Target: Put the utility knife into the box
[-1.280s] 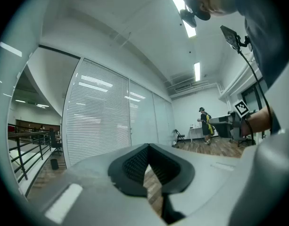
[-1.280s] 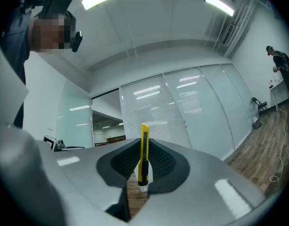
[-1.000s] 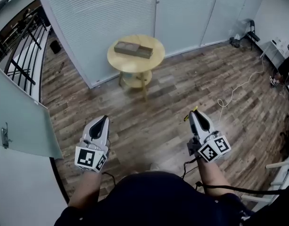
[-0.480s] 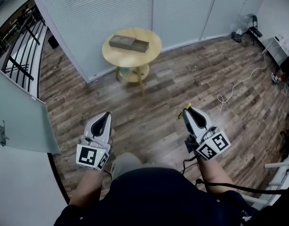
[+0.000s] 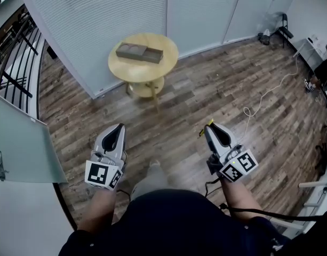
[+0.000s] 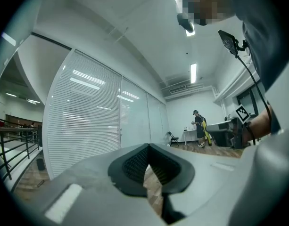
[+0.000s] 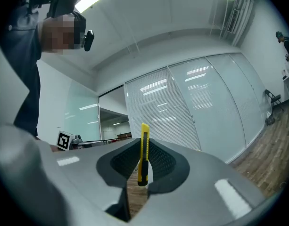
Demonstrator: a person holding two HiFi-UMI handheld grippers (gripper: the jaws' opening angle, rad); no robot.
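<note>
The right tongs (image 5: pixel 209 128) are clamping the yellow utility knife (image 7: pixel 144 152) while the left tongs (image 5: pixel 120 126) are pressing together, empty.

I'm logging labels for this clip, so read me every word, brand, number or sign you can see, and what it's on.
No readable words, brands or numbers in any view.
The marker cubes on the left tool and right tool: only black-and-white square patterns, no letters.
The utility knife: plain yellow, no legible print.
The box on the round table: too small to show any label.
</note>
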